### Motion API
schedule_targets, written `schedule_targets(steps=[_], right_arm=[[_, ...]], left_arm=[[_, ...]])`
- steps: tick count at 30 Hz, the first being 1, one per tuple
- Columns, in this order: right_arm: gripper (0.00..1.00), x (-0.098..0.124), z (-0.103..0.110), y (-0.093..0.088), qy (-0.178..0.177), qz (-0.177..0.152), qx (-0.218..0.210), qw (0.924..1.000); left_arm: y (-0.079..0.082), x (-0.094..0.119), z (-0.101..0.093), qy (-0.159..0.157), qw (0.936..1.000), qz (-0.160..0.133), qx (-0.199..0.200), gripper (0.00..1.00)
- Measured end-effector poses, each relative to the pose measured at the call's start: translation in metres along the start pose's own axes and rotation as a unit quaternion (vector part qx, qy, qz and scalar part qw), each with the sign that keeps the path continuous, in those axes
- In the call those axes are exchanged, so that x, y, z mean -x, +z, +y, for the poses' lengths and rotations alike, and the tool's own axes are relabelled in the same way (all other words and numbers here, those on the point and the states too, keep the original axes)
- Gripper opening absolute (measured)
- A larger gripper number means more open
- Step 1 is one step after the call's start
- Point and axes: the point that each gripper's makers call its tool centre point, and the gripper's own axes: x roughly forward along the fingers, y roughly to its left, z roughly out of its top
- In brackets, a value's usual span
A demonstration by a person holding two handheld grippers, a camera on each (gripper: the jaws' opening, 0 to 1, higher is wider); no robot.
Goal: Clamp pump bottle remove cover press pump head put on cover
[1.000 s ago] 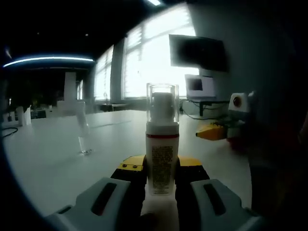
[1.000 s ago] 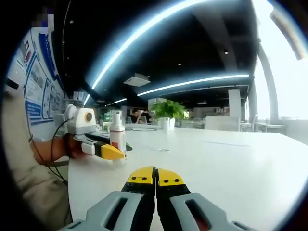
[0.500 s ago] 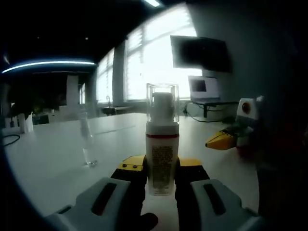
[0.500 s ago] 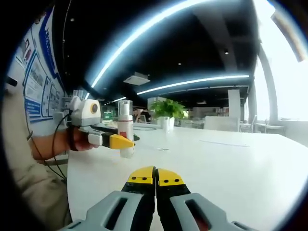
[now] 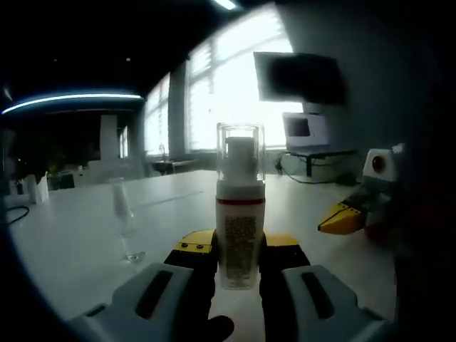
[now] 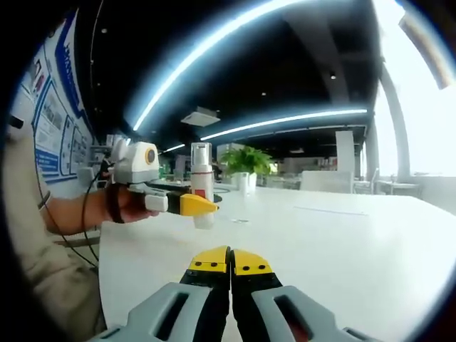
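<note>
Left gripper [image 5: 239, 249], lower centre of left gripper view: yellow-tipped jaws clamped on white cylindrical pump bottle [image 5: 240, 235] with red band; bottle upright, centre frame. Clear plastic cover [image 5: 241, 153] on pump head, not yet removed.

Right gripper [image 6: 230, 262], bottom centre of right gripper view: jaws together, holding nothing.

Bottle lies up-left of right gripper in that view, long axis vertical, well apart. Judgement: right gripper must travel to bottle, grasp cover from above. White tabletop [image 6: 342, 235] beneath.

pump bottle [image 5: 241, 235] label blurred, unreadable
</note>
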Motion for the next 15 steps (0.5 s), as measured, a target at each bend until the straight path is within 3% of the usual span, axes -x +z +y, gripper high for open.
schedule_targets(steps=[15], right_arm=[[0.0,0.0,0.002,0.0,0.003,0.001,0.0,1.0]], left_arm=[[-0.002,-0.032,0.011,0.012,0.9998,0.013,-0.007,0.14]])
